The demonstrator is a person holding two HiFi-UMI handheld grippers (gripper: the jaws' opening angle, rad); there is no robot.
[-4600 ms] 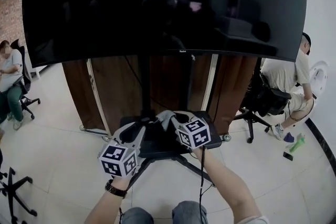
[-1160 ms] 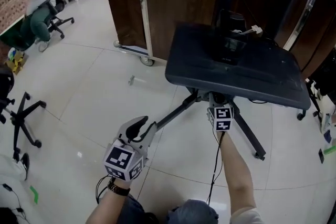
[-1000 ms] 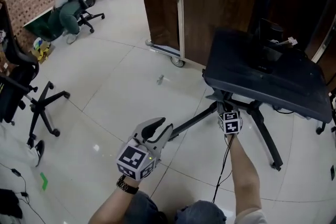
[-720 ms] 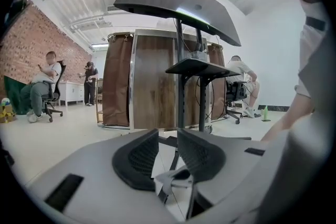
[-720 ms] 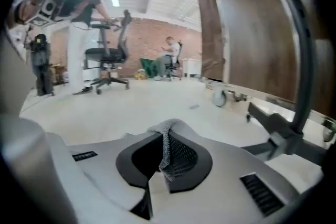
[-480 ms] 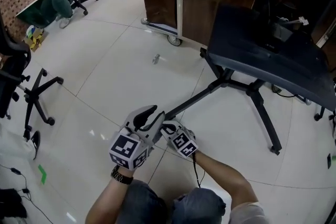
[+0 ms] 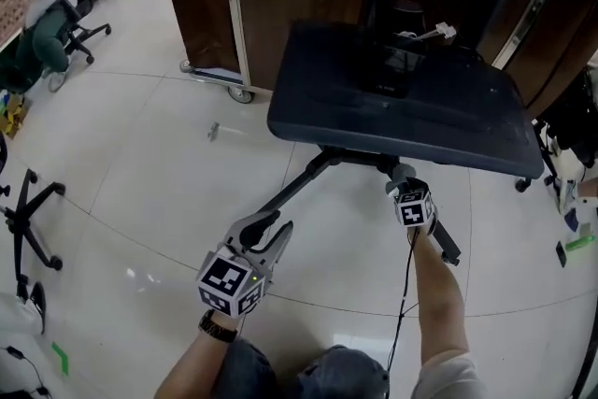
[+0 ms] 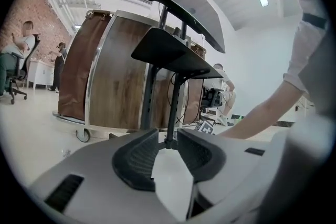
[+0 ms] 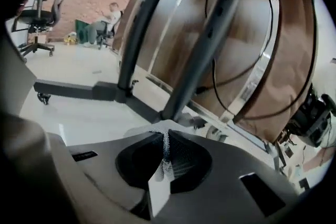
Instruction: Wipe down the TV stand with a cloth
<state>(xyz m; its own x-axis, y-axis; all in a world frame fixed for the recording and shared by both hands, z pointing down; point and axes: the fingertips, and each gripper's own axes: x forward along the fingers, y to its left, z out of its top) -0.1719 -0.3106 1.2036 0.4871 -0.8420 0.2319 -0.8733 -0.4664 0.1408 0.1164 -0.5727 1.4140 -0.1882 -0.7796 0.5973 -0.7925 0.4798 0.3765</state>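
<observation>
Right gripper [image 7: 400, 175] clenched on thin white cloth [image 9: 166, 155], its tip at the TV stand [image 7: 402, 112] legs below the shelf — leg wiping apparently under way. Left gripper [image 7: 263, 224] released, empty; a long leg [image 7: 291, 190] lies just ahead. Shelf top likely remains.

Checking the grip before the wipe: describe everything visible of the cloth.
The cloth is a thin, white, mesh-textured piece, pinched on edge between the closed fingers of the right gripper. A pale edge pokes just past the fingertips, toward a dark TV stand leg. Whether it touches that leg cannot be judged.
</observation>
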